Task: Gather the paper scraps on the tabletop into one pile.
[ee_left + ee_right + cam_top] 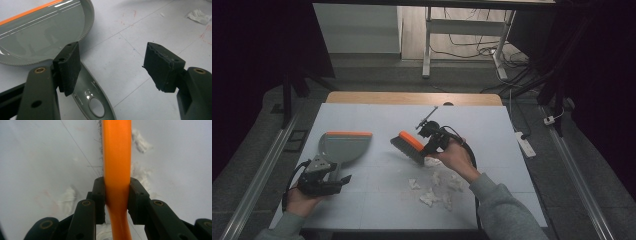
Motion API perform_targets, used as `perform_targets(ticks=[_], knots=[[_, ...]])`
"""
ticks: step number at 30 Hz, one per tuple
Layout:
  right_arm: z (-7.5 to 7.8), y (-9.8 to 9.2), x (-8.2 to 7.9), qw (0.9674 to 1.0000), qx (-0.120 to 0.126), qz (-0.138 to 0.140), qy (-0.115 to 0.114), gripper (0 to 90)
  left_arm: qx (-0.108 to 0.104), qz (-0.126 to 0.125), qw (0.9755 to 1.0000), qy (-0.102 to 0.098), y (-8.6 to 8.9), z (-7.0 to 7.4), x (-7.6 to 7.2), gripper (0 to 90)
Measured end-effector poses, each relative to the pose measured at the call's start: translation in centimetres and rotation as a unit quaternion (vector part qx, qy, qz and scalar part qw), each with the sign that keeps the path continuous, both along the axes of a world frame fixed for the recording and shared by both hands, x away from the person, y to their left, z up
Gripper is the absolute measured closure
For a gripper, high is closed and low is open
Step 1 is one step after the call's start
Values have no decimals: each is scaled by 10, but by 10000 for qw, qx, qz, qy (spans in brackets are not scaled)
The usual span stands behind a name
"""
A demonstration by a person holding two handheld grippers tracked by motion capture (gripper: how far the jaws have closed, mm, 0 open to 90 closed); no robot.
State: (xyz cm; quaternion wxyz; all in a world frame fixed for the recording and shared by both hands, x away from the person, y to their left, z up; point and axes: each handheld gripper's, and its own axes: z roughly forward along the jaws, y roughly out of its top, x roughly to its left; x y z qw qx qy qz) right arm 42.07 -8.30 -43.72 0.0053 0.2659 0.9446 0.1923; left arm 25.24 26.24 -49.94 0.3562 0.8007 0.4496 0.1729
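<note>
Half the dustpan (37, 32) cut off behind open left tongs (113, 65).

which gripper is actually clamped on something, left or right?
The right gripper: its jaws are shut on the orange brush handle. The left gripper is open above the dustpan handle, gripping nothing.

Dim, dark-edged high view; right gripper view blurred, perhaps by motion

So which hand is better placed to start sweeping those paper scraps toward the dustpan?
The right. The right gripper is already shut on the brush, right beside the paper scraps. The left gripper is open over the dustpan handle, holding nothing.
</note>
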Motion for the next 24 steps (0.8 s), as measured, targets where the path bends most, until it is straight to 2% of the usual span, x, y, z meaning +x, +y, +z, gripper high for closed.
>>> perform_targets(ticks=[1,4,5,7,10,11,13,15,16,19,20,21,22,24], knots=[[6,-3,1,9999,150,-12,-47,697,1,2,10000,2,0,0,0,307],[22,-7,7,9989,339,-106,-297,697,19,5,10000,4,-1,0,0,307],[26,-6,11,9985,430,-176,-296,697,23,6,10000,-1,-1,0,0,307],[30,-2,19,9974,560,-334,-314,697,30,0,10000,-1,-1,0,0,307],[28,9,35,9966,577,-471,-365,697,37,1,10000,-7,-1,0,0,306],[25,14,40,9965,513,-466,-459,697,36,6,10000,-12,-1,0,0,306],[17,23,51,9963,168,-311,-778,697,27,4,10000,-18,-1,1,-1,306],[5,30,61,9961,-63,-129,-867,698,26,-8,10000,-20,-1,1,-1,306],[0,32,65,9963,-186,-27,-837,698,26,-9,10000,-23,-1,1,-1,306],[-12,36,70,9927,-571,407,-981,698,9,-6,10000,-18,0,0,-1,306],[-14,37,69,9911,-646,524,-1040,698,5,-4,10000,-13,1,0,0,306],[-14,37,68,9902,-611,633,-1087,699,4,-6,10000,-7,1,0,0,306],[-13,37,66,9908,-622,680,-995,699,7,-3,10000,-4,1,-1,0,307],[-13,37,61,9884,-708,954,-942,699,21,-10,10000,-9,0,0,0,306]])
